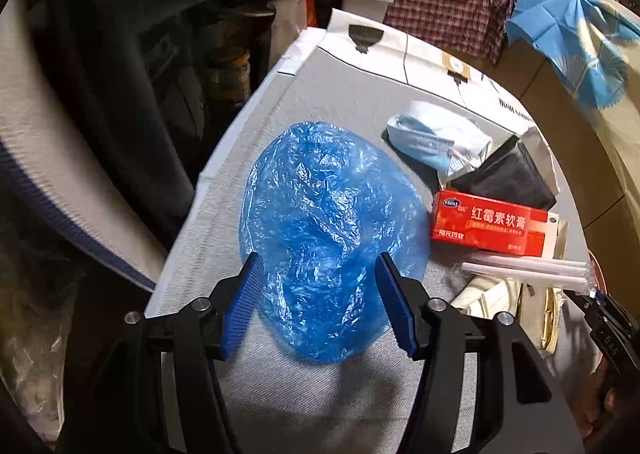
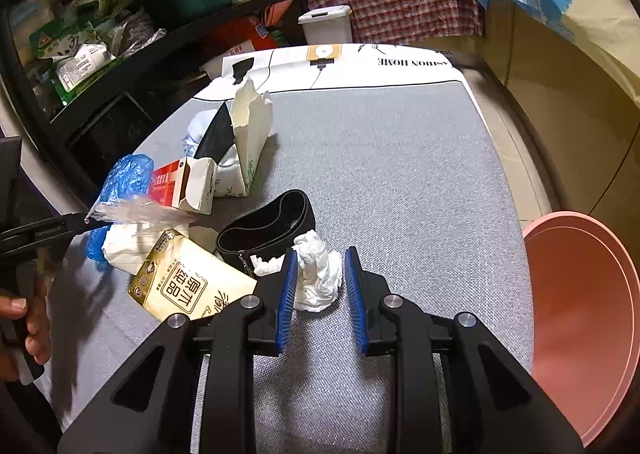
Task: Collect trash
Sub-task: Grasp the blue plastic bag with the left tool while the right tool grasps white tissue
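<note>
A crumpled blue plastic cover [image 1: 328, 230] lies on the grey table mat [image 1: 320, 94]. My left gripper [image 1: 320, 290] stands open just over its near part, one blue pad on each side, neither pressing. A crumpled white tissue [image 2: 316, 278] lies on the mat [image 2: 400, 174] between the jaws of my right gripper [image 2: 322, 282]. The left pad is close against the tissue and a gap shows at the right pad, so this gripper is open. The blue cover [image 2: 128, 178] also shows at the far left of the right wrist view.
Beside the cover lie a face mask [image 1: 432, 138], a red box [image 1: 488, 226], a black pouch [image 1: 508, 178] and wrapped white straws [image 1: 524, 270]. A tissue packet [image 2: 188, 286], a black band [image 2: 268, 230] and a torn carton [image 2: 248, 134] sit left of the tissue. A pink basin [image 2: 580, 314] stands right.
</note>
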Available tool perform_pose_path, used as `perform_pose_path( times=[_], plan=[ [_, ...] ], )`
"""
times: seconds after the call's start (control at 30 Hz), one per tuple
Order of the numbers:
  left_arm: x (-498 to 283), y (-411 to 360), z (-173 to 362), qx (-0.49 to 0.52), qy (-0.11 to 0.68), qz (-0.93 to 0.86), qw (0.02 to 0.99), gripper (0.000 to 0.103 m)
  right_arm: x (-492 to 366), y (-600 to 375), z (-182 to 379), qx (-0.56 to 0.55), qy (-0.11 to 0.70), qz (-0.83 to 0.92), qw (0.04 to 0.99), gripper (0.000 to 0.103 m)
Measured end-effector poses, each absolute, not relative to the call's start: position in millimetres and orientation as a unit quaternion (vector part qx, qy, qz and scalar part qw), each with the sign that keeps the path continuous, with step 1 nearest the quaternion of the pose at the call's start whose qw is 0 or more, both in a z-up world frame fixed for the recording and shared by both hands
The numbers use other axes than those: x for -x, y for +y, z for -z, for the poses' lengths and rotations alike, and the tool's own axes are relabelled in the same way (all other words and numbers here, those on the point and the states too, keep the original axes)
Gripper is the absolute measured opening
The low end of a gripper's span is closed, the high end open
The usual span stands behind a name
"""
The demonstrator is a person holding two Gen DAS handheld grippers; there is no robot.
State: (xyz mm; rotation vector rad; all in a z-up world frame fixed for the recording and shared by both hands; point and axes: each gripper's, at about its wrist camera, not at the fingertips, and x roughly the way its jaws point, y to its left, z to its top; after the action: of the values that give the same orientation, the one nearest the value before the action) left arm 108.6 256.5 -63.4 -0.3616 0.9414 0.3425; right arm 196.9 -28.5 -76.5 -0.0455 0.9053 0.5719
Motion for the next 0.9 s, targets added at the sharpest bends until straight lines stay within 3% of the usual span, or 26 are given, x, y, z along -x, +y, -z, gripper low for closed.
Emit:
perform_pose_path(
  times=[0.13,0.3,0.37,0.43,0.9],
  plan=[
    [-112,251,65,0.16,0.452,-0.157,0.863,0.053,-196,-25,78,0.032,0.433,-0.273,0.858,0.024],
    [-115,244,67,0.146,0.462,-0.144,0.863,0.027,-194,-23,76,0.038,0.43,-0.273,0.86,0.009],
    [-115,243,64,0.141,0.46,-0.145,0.864,0.012,-193,-24,74,0.039,0.426,-0.272,0.862,0.007],
    [-114,242,60,0.136,0.455,-0.145,0.868,0.008,-192,-25,70,0.039,0.422,-0.271,0.864,0.007],
    [-93,215,13,0.114,0.395,-0.128,0.903,0.005,-171,-48,39,0.033,0.386,-0.255,0.886,0.004]
  ],
)
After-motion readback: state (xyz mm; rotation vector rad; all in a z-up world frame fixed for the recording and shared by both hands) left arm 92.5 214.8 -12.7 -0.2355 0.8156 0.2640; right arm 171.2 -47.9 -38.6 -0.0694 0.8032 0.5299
